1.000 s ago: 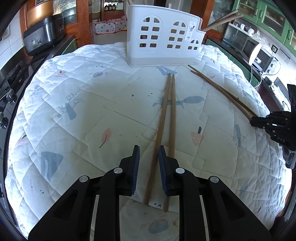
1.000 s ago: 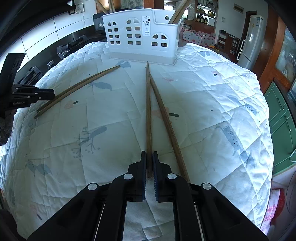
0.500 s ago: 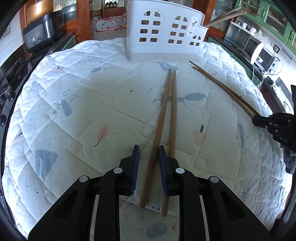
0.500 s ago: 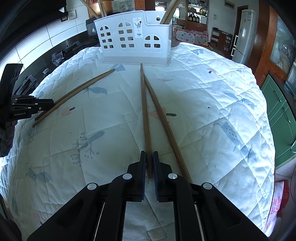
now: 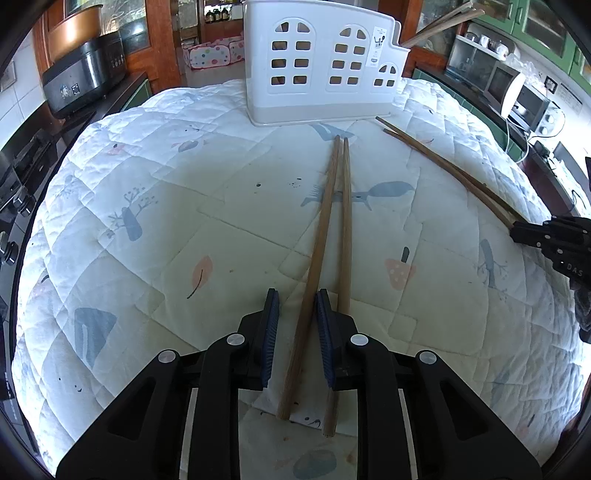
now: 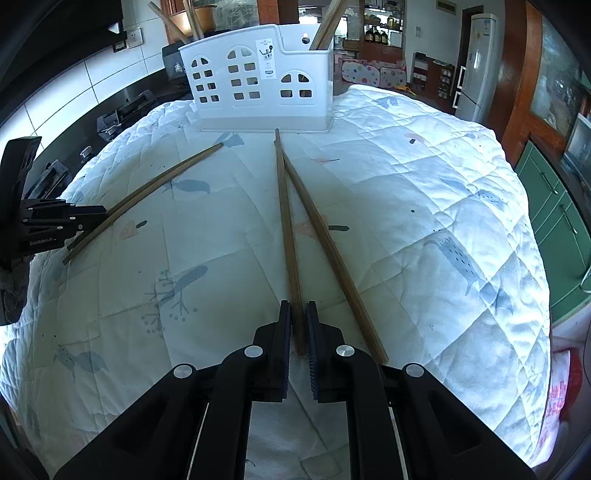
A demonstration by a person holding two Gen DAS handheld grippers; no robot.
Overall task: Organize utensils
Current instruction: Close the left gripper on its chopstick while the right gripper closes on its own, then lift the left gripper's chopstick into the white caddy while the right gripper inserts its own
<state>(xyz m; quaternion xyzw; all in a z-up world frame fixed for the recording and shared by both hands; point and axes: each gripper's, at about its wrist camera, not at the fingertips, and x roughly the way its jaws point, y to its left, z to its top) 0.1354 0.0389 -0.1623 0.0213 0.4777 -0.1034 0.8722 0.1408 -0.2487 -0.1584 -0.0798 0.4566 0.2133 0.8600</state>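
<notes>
Two pairs of long wooden chopsticks lie on a quilted cloth (image 5: pixel 166 221) in front of a white utensil basket (image 5: pixel 321 66) that holds more chopsticks (image 5: pixel 439 26). My left gripper (image 5: pixel 297 299) stands open around one chopstick (image 5: pixel 321 236), with a gap at its left pad. That one's mate (image 5: pixel 346 221) runs under the right finger. My right gripper (image 6: pixel 298 306) is shut on the near end of another chopstick (image 6: pixel 286 229), and its mate (image 6: pixel 325 240) lies just to the right. Each gripper also shows at the other view's edge: the right gripper (image 5: pixel 515 230), the left gripper (image 6: pixel 103 212).
The basket (image 6: pixel 258 77) stands at the far edge of the padded table. A dark cooker (image 5: pixel 85 81) sits on the counter to the left, a small oven (image 5: pixel 517 96) to the right. A fridge (image 6: pixel 476 62) and green cabinets (image 6: pixel 554 206) lie beyond the table's right edge.
The right wrist view has rolled slightly, so the basket has shifted a little leftward in it. Both grippers and all the chopsticks keep their places.
</notes>
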